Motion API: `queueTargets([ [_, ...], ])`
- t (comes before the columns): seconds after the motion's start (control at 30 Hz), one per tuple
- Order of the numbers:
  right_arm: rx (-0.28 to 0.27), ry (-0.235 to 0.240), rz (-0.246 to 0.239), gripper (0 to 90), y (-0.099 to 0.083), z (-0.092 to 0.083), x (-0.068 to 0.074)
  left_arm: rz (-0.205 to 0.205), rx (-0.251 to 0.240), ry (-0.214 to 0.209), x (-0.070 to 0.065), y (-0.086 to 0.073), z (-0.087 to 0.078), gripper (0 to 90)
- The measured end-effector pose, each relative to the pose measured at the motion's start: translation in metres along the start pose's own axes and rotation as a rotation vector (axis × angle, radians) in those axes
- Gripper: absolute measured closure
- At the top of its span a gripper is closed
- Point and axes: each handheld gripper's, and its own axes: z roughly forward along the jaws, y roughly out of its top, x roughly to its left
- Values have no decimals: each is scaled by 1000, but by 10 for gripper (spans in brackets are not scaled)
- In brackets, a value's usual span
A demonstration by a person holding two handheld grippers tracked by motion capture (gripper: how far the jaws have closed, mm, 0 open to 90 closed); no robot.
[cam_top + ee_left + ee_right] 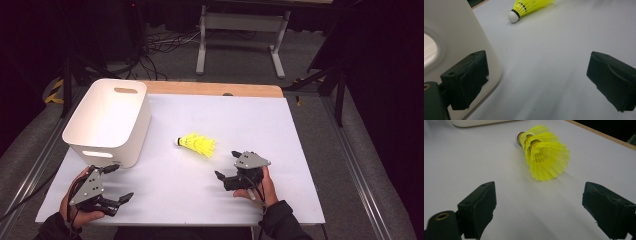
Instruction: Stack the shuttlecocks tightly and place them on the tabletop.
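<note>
A yellow plastic shuttlecock [197, 144] lies on its side mid-table, white cork toward the bin. In the right gripper view the shuttlecock [544, 157] looks like a few nested into each other, skirt facing the camera. My right gripper [226, 165] rests near the front edge, just right of and nearer than the shuttlecock, jaws wide apart and empty [539, 212]. My left gripper [121, 182] sits at the front left, open and empty [536, 82], with its left jaw close beside the bin's wall. The shuttlecock [529, 7] lies far ahead of it.
A white plastic bin [107, 120] with handle slots stands at the table's left, its wall [449, 32] close to my left gripper. A white sheet [250, 120] covers the table; a wooden strip [215, 89] shows at the far edge. Table legs and cables lie beyond.
</note>
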Motion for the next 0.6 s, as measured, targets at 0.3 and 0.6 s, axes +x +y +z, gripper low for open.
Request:
queueTargets([
  [0.3, 58, 37, -2, 169, 11, 22, -3, 4, 0, -9, 0, 0, 0, 48],
  [0.6, 104, 84, -14, 194, 21, 45, 0, 2, -6, -25, 4, 0, 2, 51],
])
